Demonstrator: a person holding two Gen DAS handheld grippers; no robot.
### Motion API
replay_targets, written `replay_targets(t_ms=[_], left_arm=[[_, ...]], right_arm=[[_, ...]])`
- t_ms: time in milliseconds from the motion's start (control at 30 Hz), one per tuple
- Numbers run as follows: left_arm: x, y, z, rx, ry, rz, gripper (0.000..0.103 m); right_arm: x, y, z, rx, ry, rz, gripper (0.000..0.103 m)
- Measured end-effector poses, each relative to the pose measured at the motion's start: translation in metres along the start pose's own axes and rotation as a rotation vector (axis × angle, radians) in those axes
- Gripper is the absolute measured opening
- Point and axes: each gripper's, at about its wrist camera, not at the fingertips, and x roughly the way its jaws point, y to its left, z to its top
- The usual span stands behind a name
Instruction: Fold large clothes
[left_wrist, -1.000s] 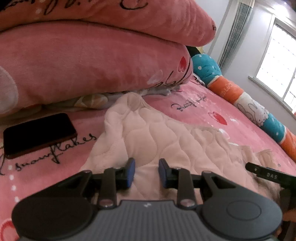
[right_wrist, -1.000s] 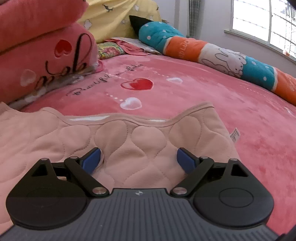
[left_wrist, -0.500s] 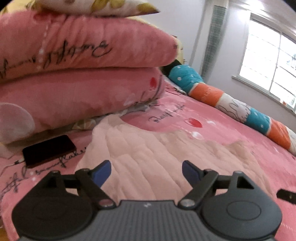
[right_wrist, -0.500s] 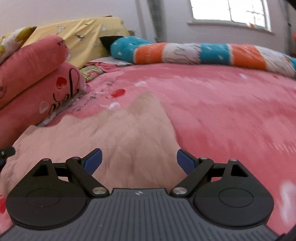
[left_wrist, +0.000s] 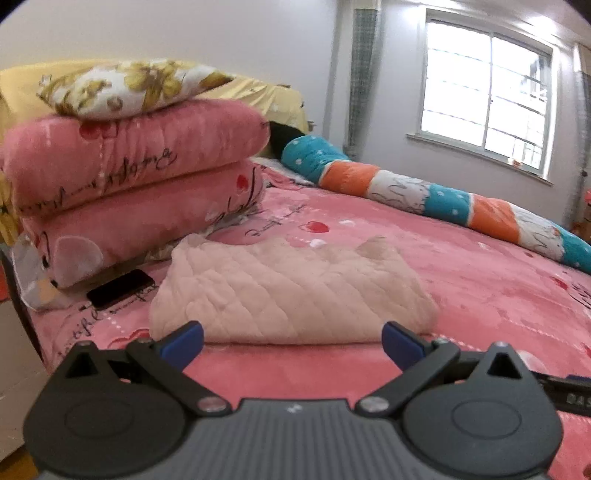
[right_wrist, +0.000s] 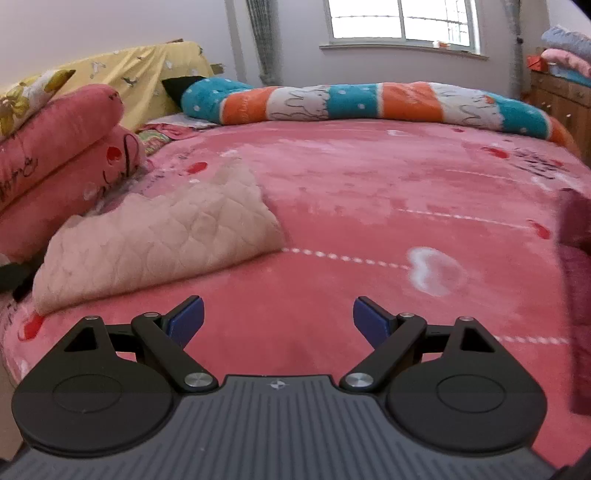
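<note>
Folded quilted garment (left_wrist: 291, 291) on pink bedspread (right_wrist: 369, 206), left gripper (left_wrist: 291, 341) level just before it, jaws wide, empty, right gripper (right_wrist: 277, 319) right of garment, jaws wide, empty

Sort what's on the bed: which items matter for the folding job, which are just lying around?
Job:
- quilted beige garment, lying folded on the bed
- left gripper, open, empty
- right gripper, open, empty

Lying about:
- black phone
- stacked pink pillows
- floral pillow on top
- striped bolster
- pink bedspread
</note>
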Motion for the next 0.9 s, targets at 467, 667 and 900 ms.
replay_targets(t_ms=[467, 667, 900], left_arm=[[-0.086, -0.006, 0.019, 0.005, -0.068, 0.052, 0.102], [-0.109, -0.006, 0.02, -0.008, -0.088, 0.059, 0.102], [-0.124, -0.004, 0.022, -0.017, -0.108, 0.06, 0.102]], right_arm=[[-0.1, 0.008, 0.017, -0.048, -0.115, -0.027, 0.103], [-0.131, 0.015, 0.017, -0.049, -0.166, 0.02, 0.103], [-0.141, 0.014, 0.012, -0.057, -0.199, 0.059, 0.103]])
